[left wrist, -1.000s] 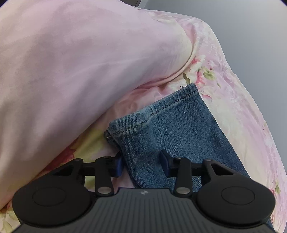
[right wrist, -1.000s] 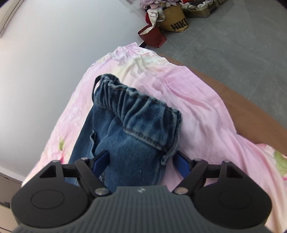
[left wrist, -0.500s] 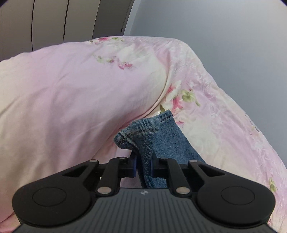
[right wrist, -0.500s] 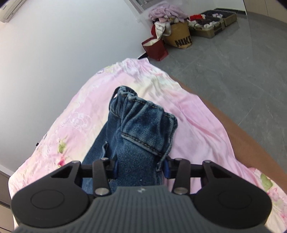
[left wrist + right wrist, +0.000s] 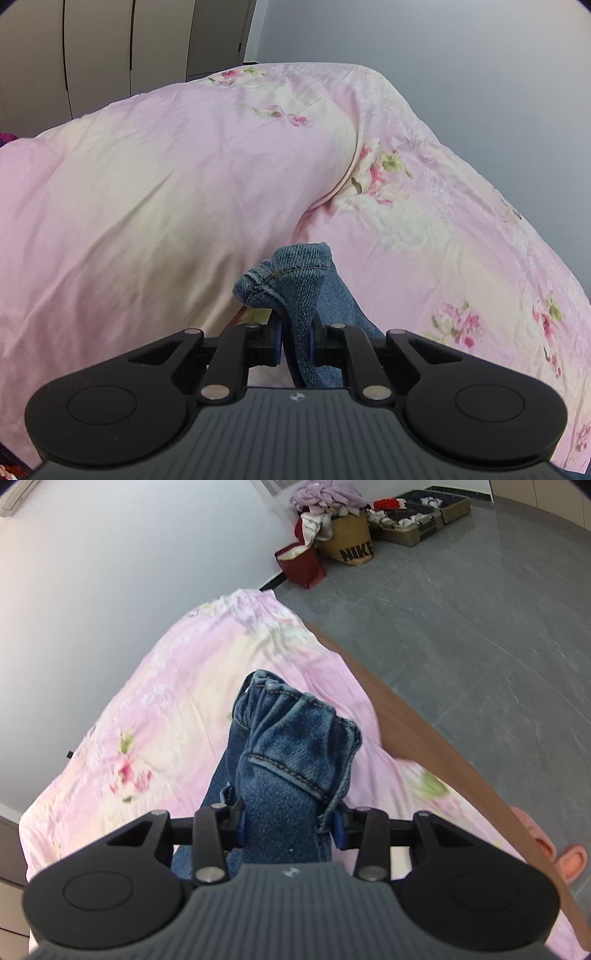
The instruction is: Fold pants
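- My left gripper [image 5: 294, 341] is clamped on the hem end of the blue denim pants [image 5: 299, 284]; its jaws have just been closing and now stand narrow, with the bunched, stitched cuff poking out past the blue pads [image 5: 276, 341]; the cuff hangs above the pink floral quilt [image 5: 155, 184], just in front of its big puffed fold
- My right gripper [image 5: 288, 825] pinches the gathered elastic waistband of the same pants [image 5: 295, 746]; its jaws have just been closing too, and they stand wider than the left pair because the wad of denim between them is thick
- From the waistband the rest of the denim trails down toward the quilt [image 5: 177, 716], which is blurred in the right wrist view
- Beyond the quilt's far corner, on the grey tiled floor [image 5: 461, 627], I see a dark red bag [image 5: 300, 565] beside a brown bag printed NIKE [image 5: 349, 537]; a pair of orange slippers [image 5: 554, 849] sits by the quilt's right edge
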The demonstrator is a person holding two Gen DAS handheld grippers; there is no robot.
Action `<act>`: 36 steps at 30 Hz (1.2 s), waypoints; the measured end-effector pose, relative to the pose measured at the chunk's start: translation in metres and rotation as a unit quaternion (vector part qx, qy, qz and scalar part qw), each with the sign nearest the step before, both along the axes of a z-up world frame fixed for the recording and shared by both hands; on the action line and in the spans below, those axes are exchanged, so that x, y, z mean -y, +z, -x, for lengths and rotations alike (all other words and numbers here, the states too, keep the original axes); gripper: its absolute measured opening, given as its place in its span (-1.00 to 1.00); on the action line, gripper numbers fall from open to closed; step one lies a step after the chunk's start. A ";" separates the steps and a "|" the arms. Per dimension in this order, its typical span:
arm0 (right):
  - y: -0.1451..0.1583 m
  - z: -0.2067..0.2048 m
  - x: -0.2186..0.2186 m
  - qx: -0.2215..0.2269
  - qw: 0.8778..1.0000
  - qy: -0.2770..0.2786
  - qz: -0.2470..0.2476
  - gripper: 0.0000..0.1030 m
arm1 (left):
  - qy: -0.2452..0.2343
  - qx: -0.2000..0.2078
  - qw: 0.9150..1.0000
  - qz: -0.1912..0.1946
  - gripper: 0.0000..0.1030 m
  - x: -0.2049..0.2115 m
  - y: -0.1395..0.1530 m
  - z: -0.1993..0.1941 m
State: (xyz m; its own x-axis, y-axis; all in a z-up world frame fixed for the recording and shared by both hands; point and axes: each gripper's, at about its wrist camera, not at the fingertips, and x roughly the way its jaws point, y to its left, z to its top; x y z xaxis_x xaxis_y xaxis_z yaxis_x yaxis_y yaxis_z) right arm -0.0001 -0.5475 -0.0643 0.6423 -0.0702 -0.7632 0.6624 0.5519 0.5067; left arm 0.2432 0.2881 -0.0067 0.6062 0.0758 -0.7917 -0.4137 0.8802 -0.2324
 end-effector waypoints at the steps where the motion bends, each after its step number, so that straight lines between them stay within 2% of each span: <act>1: -0.005 0.008 -0.002 -0.003 1.000 0.004 0.000 -0.28 | 0.001 -0.006 1.000 0.000 -0.72 -0.001 -0.006 0.007; 7: -0.048 0.025 -0.009 -0.031 0.999 0.016 0.014 -0.25 | 0.012 -0.003 1.000 0.001 -0.72 -0.009 -0.038 0.030; 9: -0.059 0.023 -0.006 -0.046 0.998 0.030 0.022 -0.19 | 0.019 -0.016 1.000 0.003 -0.72 -0.013 -0.051 0.029; 11: -0.065 0.026 -0.002 -0.052 0.998 0.029 0.008 -0.15 | 0.023 -0.027 0.999 0.001 -0.72 -0.016 -0.064 0.029; 14: -0.063 0.031 0.002 -0.069 0.997 0.040 0.001 0.08 | 0.021 -0.033 0.999 -0.009 -0.72 -0.016 -0.078 0.034; 15: -0.058 0.031 0.001 -0.080 0.996 0.044 0.012 0.23 | 0.024 -0.030 0.999 -0.006 -0.72 -0.017 -0.080 0.036; 16: -0.052 0.031 -0.001 -0.086 0.994 0.055 0.031 0.26 | 0.024 -0.027 0.999 -0.004 -0.72 -0.018 -0.079 0.037; 20: -0.017 0.040 -0.021 -0.116 0.980 0.109 0.120 0.39 | 0.015 -0.007 1.000 0.000 -0.72 -0.017 -0.068 0.043; 23: 0.008 0.049 -0.049 -0.100 0.970 0.152 0.163 0.39 | -0.003 0.020 1.000 -0.011 -0.72 -0.008 -0.052 0.048; 27: 0.032 0.052 -0.106 -0.058 0.944 0.228 0.231 0.39 | -0.067 0.065 0.994 -0.058 -0.73 0.019 -0.021 0.055; 30: 0.032 0.043 -0.151 -0.024 0.929 0.299 0.218 0.39 | -0.106 0.095 0.987 -0.073 -0.74 0.042 0.003 0.062; 32: 0.022 0.033 -0.182 -0.006 0.920 0.345 0.185 0.33 | -0.129 0.112 0.982 -0.080 -0.74 0.059 0.019 0.067; 33: 0.016 0.027 -0.197 0.001 0.915 0.366 0.173 0.17 | -0.140 0.119 0.980 -0.081 -0.74 0.066 0.026 0.069; 34: 0.009 0.019 -0.213 0.004 0.908 0.384 0.167 -0.09 | -0.148 0.125 0.978 -0.082 -0.74 0.073 0.032 0.071; 36: -0.006 0.006 -0.246 0.003 0.897 0.412 0.159 -0.40 | -0.165 0.136 0.973 -0.082 -0.74 0.087 0.043 0.074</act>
State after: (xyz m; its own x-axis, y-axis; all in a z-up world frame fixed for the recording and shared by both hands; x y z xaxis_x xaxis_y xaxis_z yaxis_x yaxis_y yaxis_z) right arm -0.0061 -0.3014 -0.0700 0.5795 0.2167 -0.7856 -0.0393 0.9703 0.2387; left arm 0.1692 0.2013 0.0360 0.8043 -0.0470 -0.5923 -0.0444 0.9893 -0.1389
